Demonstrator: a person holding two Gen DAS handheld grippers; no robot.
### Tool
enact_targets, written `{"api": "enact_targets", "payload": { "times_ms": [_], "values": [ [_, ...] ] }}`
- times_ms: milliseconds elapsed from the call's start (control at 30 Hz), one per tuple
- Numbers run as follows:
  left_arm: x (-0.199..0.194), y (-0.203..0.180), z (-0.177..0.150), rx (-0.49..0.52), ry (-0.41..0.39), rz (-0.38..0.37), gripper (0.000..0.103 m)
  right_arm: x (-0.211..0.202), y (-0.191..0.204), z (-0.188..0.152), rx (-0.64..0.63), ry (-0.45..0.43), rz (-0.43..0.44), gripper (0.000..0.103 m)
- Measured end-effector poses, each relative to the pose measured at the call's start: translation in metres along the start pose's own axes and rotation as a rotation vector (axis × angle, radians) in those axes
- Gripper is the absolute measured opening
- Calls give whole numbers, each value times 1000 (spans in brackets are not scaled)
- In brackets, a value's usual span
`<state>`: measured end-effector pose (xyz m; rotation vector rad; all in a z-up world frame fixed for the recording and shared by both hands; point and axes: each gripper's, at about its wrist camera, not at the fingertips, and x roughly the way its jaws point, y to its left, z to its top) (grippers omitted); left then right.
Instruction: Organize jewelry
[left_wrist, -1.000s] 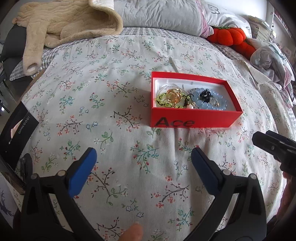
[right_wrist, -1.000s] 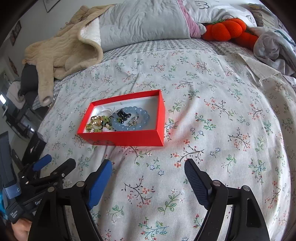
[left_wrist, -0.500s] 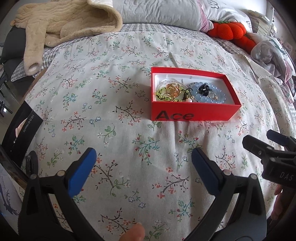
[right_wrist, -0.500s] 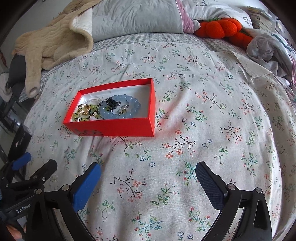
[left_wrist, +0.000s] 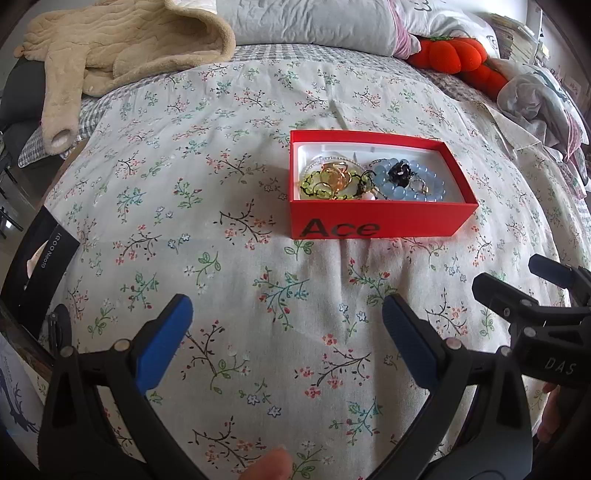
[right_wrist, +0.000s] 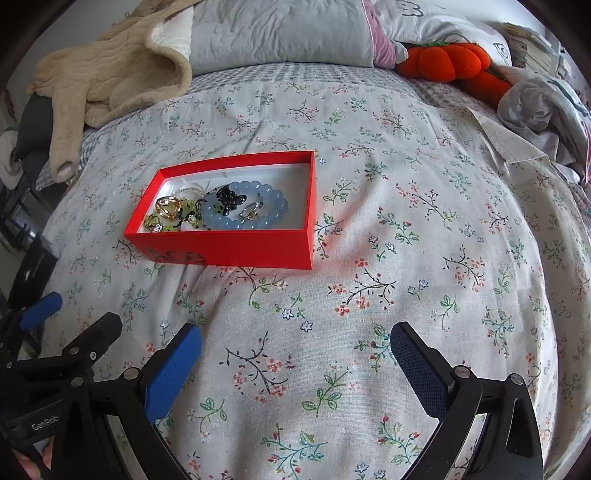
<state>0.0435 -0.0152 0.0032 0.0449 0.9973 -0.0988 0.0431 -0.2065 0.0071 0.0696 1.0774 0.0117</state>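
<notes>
Red box (left_wrist: 376, 221) w/ "Ace" on its near side sits open on the floral bedspread (left_wrist: 229, 206), roughly mid-bed. Inside, jewelry lies in a heap: blue bead bracelet (left_wrist: 417, 184) on the right w/ a black piece (left_wrist: 400, 171) on top, green beaded bracelet (left_wrist: 321, 184) and a gold ring-like piece (left_wrist: 336, 175) on the left. Small silver bits among them, too tangled to tell apart.

Left gripper (left_wrist: 286, 321) hovers over the bedspread, short of the box; jaws wide, nothing betw. them. Right gripper (right_wrist: 295, 350) is beside it, box off to its upper left; its jaws have just been opening and now stand wide, nothing betw. them.

Beige fleece garment (left_wrist: 110, 48) lies at far left, orange pumpkin plush (left_wrist: 447, 55) far right by the pillows.
</notes>
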Motion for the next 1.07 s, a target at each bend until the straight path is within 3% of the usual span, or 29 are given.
{"api": "enact_targets", "payload": {
  "times_ms": [700, 1067],
  "values": [
    [4, 4, 1, -11, 13, 2, 102, 1, 2, -2, -13, 8, -7, 103],
    [27, 3, -4, -3, 65, -31, 102, 16, -1, -2, -9, 32, -58, 103]
  ]
}}
